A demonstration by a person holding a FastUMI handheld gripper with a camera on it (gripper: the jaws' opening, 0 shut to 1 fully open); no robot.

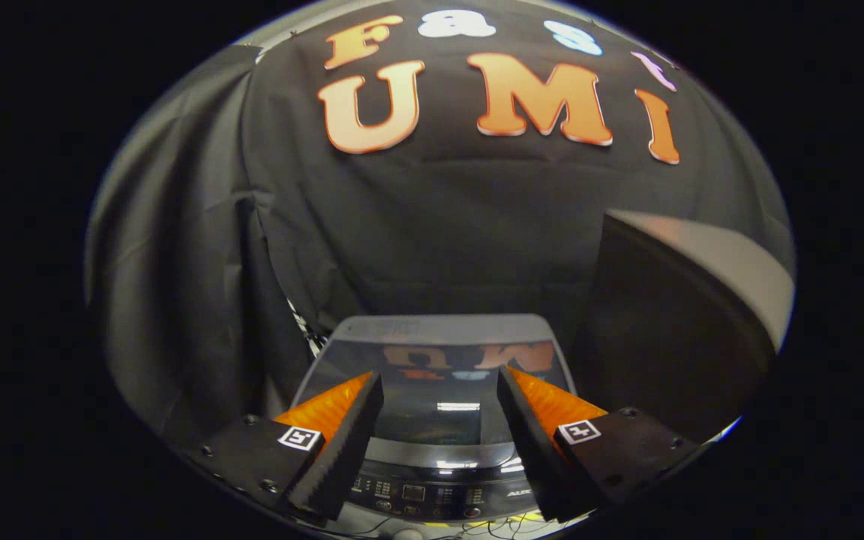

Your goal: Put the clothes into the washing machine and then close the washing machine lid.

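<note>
A grey top-loading washing machine (439, 334) stands just ahead of and below my fingers. Its dark glass lid (439, 405) lies flat and shut, mirroring the wall behind it. The control panel (432, 491) with buttons and a small display runs along the machine's near edge, between my two fingers. My gripper (439, 379) hovers above the lid with its fingers wide apart and nothing between them.
Black cloth walls close in behind and to the left of the machine. A large dark panel with a pale edge (672, 330) stands to the machine's right. Some cables (507, 525) lie below the control panel.
</note>
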